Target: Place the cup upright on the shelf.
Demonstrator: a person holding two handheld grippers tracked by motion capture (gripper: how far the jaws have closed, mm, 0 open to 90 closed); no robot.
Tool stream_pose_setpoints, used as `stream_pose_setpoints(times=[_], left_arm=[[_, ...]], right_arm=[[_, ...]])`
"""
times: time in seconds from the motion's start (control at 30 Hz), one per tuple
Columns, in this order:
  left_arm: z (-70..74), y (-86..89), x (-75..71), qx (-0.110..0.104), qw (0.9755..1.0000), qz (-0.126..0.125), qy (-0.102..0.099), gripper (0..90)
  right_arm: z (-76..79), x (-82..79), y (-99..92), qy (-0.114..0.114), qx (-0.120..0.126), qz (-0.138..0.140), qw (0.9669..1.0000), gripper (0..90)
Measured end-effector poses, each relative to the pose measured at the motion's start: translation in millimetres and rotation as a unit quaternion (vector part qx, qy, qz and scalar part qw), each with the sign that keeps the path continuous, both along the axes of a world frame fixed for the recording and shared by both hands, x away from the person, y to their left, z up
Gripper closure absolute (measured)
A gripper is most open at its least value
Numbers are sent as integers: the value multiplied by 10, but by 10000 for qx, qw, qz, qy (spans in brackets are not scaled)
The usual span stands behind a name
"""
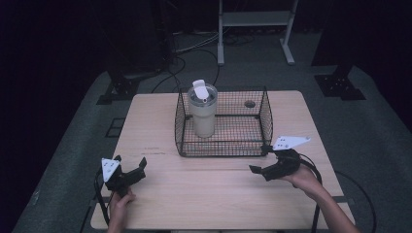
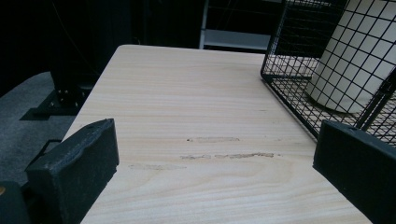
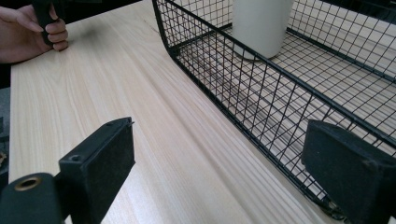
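Note:
A cream tumbler (image 1: 202,109) with a clear flip lid stands upright in the left part of a black wire basket (image 1: 223,147) on the wooden table (image 1: 194,189). My left gripper (image 1: 129,167) rests open near the table's front left, clear of the basket. In the left gripper view the tumbler (image 2: 355,65) shows behind the basket mesh (image 2: 289,93) at the right. My right gripper (image 1: 261,158) is open at the basket's front right corner. In the right gripper view its far jaw lies against the basket wall (image 3: 261,98), and the tumbler (image 3: 259,25) stands beyond.
The basket has a round hole or disc (image 1: 249,104) at its back right. A hand (image 3: 32,30) holding the other gripper shows at top left of the right gripper view. Cables and a metal frame (image 1: 255,29) lie on the floor behind the table.

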State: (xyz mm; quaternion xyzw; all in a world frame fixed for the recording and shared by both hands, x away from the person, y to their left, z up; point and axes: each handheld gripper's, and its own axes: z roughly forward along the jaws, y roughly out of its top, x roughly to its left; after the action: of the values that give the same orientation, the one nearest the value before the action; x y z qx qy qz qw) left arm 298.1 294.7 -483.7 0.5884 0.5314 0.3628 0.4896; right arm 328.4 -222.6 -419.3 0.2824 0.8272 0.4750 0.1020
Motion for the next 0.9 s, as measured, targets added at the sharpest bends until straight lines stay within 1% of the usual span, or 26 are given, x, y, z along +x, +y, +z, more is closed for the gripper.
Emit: stream_pose_setpoints(times=[0.23, 0.47, 0.63, 0.87, 0.9], left_arm=[[0, 0, -1, 15, 10000, -7, 1, 0], [1, -2, -1, 19, 10000, -10, -2, 0], [0, -6, -2, 22, 10000, -6, -6, 0], [0, -7, -2, 34, 10000, -15, -12, 0], [1, -7, -2, 34, 10000, -16, -10, 0]], right_arm=[[-59, -41, -57, 24, -11, -96, 10000, 88], [-143, -71, -119, 108, -29, -181, 9998, 88], [-163, -97, -162, 87, 3, -250, 9996, 88], [-218, -137, -230, 34, -120, -365, 9993, 88], [-231, -144, -238, 43, -107, -387, 9992, 89]])
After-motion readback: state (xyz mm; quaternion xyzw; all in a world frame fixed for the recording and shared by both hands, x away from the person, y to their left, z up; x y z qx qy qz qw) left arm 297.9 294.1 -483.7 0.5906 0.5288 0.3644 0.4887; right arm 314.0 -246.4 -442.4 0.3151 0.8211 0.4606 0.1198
